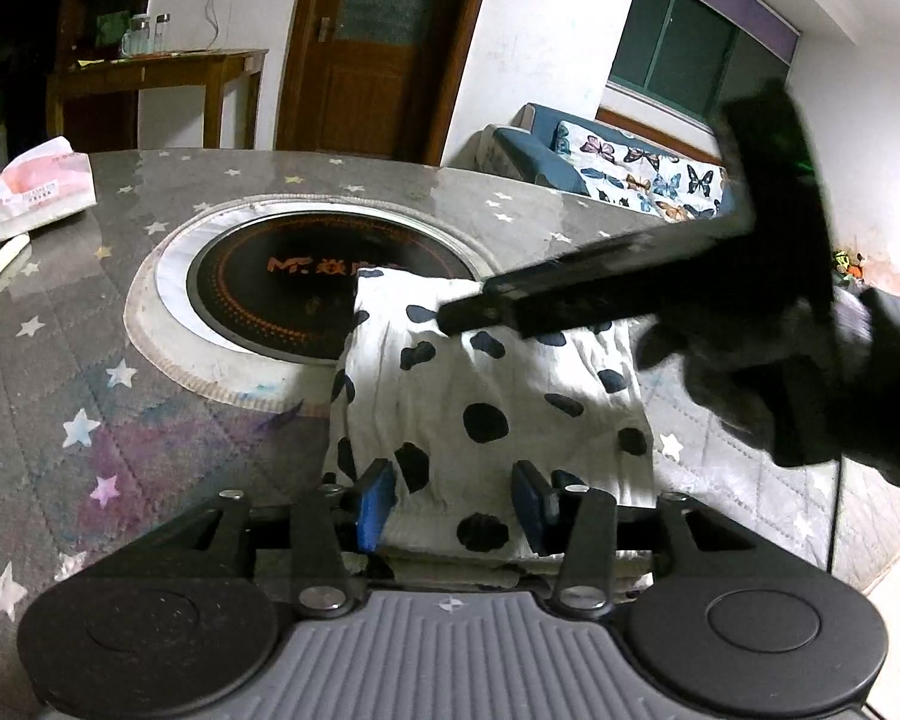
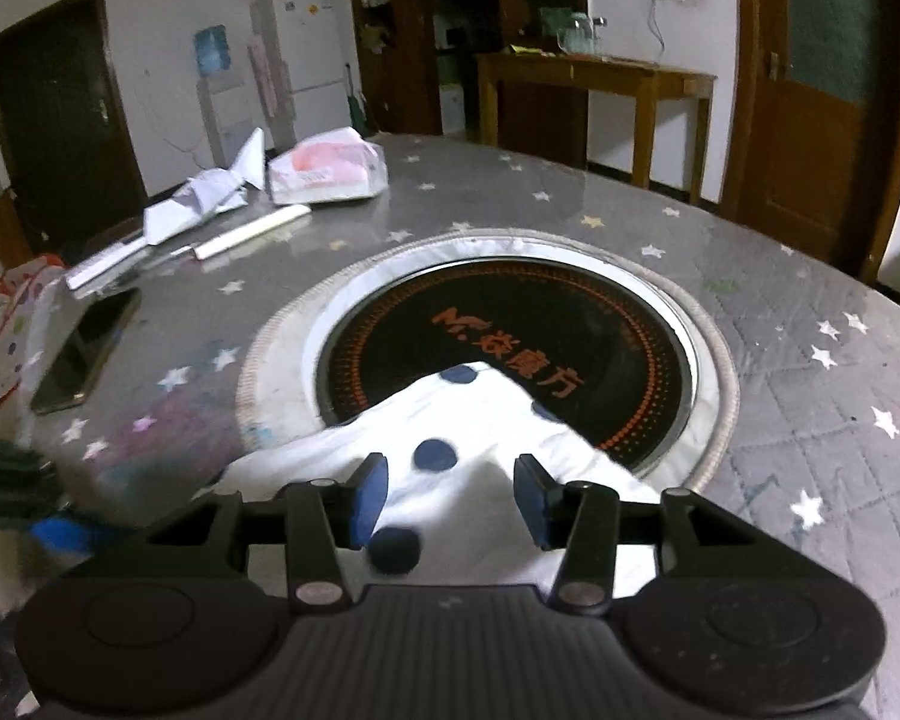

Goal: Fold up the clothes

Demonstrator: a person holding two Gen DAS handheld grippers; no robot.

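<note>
Two views reach me, one from each wrist. Far left on the star-patterned table lies a pink-and-white plastic packet, with a white stick just beside it; the right wrist view also shows crumpled paper and a dark phone at the table's left edge. At the table's centre sits the round black induction hob with orange lettering. The folded white garment with dark spots lies on the table's near side, its far corner overlapping the hob's rim.

My left gripper hangs over the garment's near edge, jaws apart, blue pads clear of the cloth, which shows between them. My right gripper stands likewise released, the spotted cloth visible in the gap but not pinched. In the left wrist view that right gripper reaches in from the right over the garment's far part, held by a gloved hand.
</note>
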